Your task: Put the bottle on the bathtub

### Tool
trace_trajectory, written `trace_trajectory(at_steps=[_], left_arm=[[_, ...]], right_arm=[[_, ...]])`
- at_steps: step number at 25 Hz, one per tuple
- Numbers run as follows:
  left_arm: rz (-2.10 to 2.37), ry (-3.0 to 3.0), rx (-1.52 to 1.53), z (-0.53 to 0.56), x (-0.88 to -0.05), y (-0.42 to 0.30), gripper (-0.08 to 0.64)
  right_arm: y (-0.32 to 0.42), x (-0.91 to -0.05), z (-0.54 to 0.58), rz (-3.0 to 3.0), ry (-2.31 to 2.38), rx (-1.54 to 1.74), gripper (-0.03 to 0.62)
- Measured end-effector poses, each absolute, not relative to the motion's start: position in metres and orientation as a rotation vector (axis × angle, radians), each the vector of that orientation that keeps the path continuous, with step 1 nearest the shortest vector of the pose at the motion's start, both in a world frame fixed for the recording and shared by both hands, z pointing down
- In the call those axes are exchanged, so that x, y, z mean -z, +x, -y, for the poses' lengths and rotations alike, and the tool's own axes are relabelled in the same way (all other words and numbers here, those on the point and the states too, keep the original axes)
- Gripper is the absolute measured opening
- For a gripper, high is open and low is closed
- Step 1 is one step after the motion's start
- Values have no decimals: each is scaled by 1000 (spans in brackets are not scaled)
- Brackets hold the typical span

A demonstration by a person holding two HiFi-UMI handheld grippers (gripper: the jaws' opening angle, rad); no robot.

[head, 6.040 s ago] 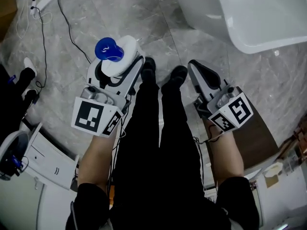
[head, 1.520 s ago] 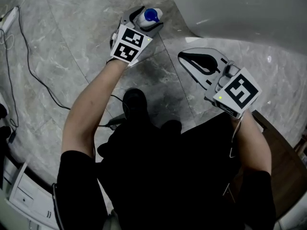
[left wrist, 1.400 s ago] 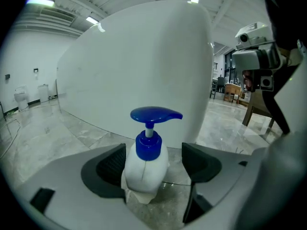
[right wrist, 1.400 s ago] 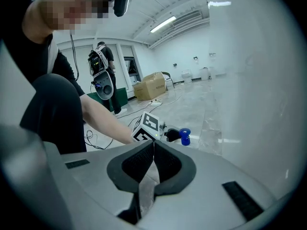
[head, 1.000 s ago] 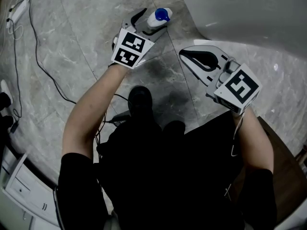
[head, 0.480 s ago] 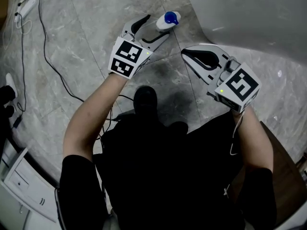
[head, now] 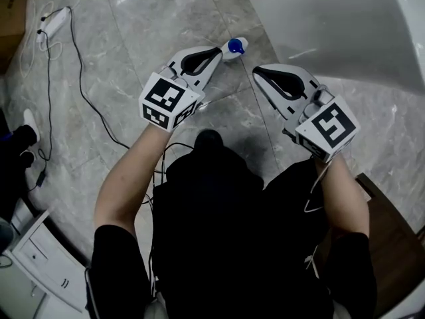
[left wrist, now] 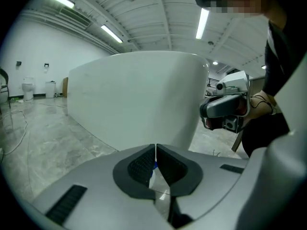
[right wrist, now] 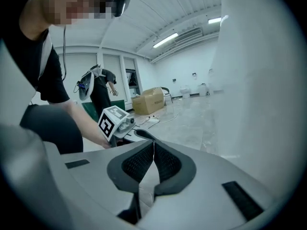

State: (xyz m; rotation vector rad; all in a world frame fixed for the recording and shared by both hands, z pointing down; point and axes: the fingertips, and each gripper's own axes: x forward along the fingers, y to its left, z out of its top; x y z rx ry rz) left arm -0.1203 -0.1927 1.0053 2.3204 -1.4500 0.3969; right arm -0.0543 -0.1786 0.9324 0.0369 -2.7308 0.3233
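The white bottle with a blue cap stands on the grey floor at the foot of the white bathtub. My left gripper hangs just left of the bottle, apart from it. Its jaws have just been closing and are shut with nothing between them. In the left gripper view the left gripper faces the bathtub's wall, and a bit of blue shows through the slit below. My right gripper is shut and empty, beside the tub. The right gripper view shows the right gripper closed, with the left gripper's marker cube beyond.
A black cable runs across the marble floor to a power strip at far left. A cardboard box sits in the top left corner, a white cabinet at lower left. A second person stands far off.
The left gripper let go of the bottle, drew back from it and rose, and its jaws went from wide open to shut. The right gripper rose a little and stayed shut.
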Motion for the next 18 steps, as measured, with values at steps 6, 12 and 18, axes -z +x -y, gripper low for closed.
trace_trajectory(at_steps=[6,12,18], left_arm=[[1540,2258,-313,201,-922,-133,17],[1532,2186,-405,150,-814,-134,17],[1679,2151,-392,131,-655,-158,17]], right_arm=[[-47,-867,206,2726,364,-309,29],[-38,-764,145,2650,252,-219,28],[-8,-654,108,2584,281,-367,28]])
